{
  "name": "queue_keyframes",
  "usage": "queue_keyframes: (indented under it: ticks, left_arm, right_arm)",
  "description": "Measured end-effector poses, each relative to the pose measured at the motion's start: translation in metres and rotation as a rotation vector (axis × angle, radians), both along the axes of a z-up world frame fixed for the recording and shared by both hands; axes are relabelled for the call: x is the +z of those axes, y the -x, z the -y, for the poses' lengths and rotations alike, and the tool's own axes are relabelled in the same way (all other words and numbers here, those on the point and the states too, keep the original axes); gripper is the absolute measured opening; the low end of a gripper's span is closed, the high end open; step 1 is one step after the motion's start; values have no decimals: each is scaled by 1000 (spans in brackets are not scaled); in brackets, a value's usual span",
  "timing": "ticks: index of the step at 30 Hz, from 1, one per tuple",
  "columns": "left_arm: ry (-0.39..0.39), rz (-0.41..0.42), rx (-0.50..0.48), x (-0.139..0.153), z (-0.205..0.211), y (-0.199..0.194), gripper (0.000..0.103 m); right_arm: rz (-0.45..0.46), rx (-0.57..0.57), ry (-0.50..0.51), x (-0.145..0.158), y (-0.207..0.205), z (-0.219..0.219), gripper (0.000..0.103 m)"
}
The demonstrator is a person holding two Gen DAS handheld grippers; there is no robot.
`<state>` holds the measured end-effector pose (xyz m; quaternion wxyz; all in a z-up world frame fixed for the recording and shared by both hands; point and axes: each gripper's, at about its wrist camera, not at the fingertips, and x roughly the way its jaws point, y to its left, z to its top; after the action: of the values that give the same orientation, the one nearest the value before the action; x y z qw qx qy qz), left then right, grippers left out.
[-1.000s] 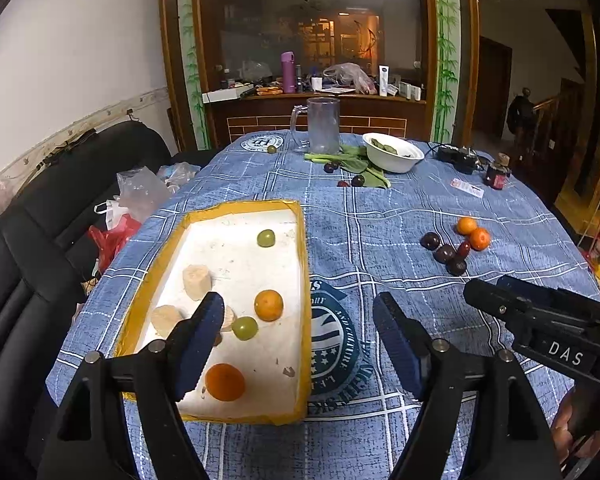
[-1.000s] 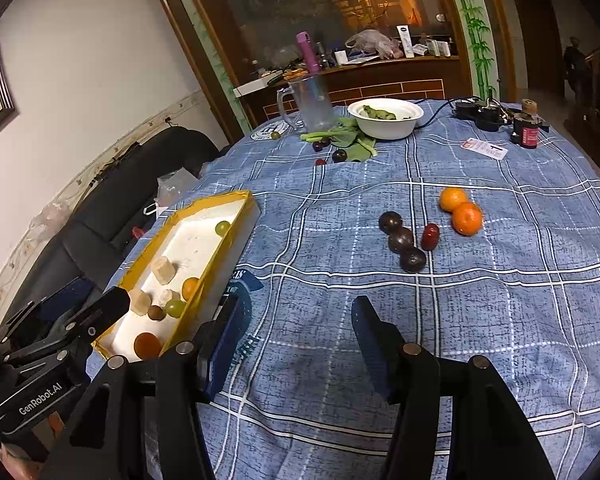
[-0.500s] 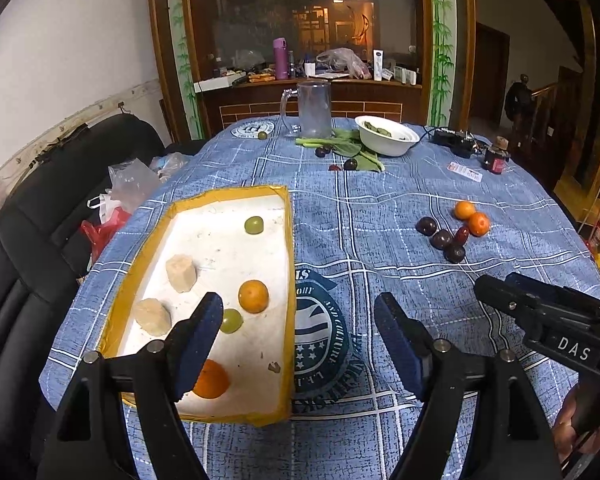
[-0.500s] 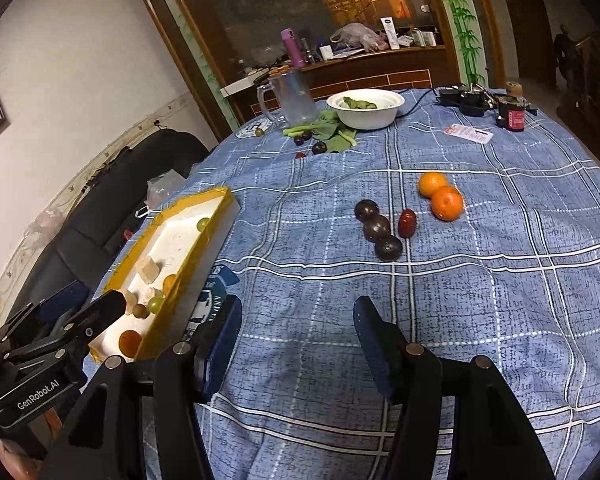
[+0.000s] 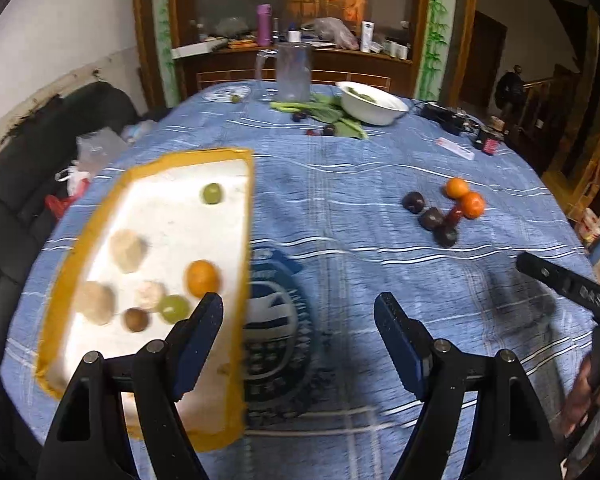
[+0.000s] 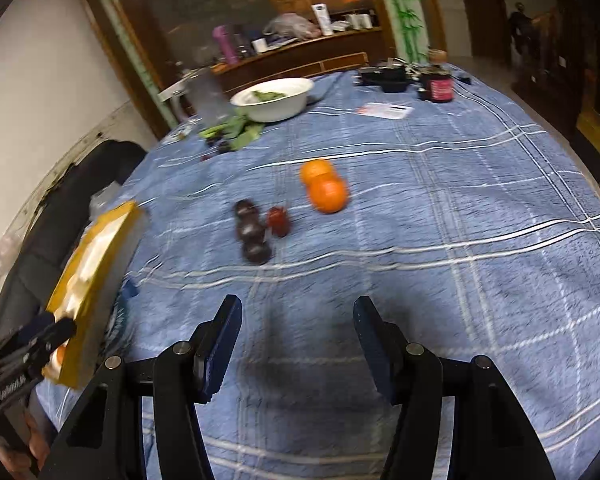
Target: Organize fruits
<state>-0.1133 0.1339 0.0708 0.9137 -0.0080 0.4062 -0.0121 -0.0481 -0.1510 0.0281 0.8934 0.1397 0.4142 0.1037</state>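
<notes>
loose fruit, 2 oranges (image 6: 324, 186) w/ dark plums (image 6: 252, 236) + a small red one (image 6: 278, 221), sits mid blue checked cloth (image 6: 440, 240), well apart from yellow-rimmed tray (image 5: 236, 240) already holding fruit at left, while left gripper (image 5: 298, 320) + right gripper (image 6: 296, 322) hang over the cloth, jaws apart, nothing btwn.

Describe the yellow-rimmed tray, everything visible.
The tray is a shallow rectangle with a yellow rim and a white, scuffed floor, lying flat on the blue checked tablecloth near the table's left edge. It holds two green round fruits, at least one orange, a small brown one and three pale chunks, loosely scattered. The left gripper hovers open above its near right corner, one finger overlapping it in view. In the right wrist view it appears edge-on and blurred.
</notes>
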Motion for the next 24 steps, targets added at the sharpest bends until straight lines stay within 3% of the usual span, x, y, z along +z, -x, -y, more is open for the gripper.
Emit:
queue_keyframes:
  ticks: [4, 10, 12, 14, 19, 20, 21, 22, 24]
  left_arm:
    - [23, -8, -65, -3, 22, -15, 77]
    - [119, -64, -179, -15, 54, -44, 77]
    - [134, -65, -207, -18, 64, -53, 72]
    - [136, -68, -224, -20, 72, -60, 56]
    - [128, -106, -251, -34, 90, -82, 48]
    - [130, -110, -252, -36, 92, -85, 48]
    - [137, -114, -254, -38, 94, -89, 48]
    - [149, -119, -258, -40, 96, -93, 48]
    - [167, -126, -266, -43, 100, -100, 48]
  right_arm:
    - [-15, -25, 9, -2, -30, 12, 62]
    - [-30, -80, 16, -9, -94, 19, 62]
    - [-31, -85, 17, -12, -108, 18, 62]
    - [-32, -75, 15, -17, -119, 14, 62]
    - [-46, -24, 24, -33, -134, 1, 61]
    - [-35, -22, 32, -33, -134, -1, 57]
    - [-36, -9, 40, -34, -135, -3, 43]
    - [-35, -1, 36, -34, -135, -3, 37]
    - [-37, 4, 22, -35, -135, -2, 37]
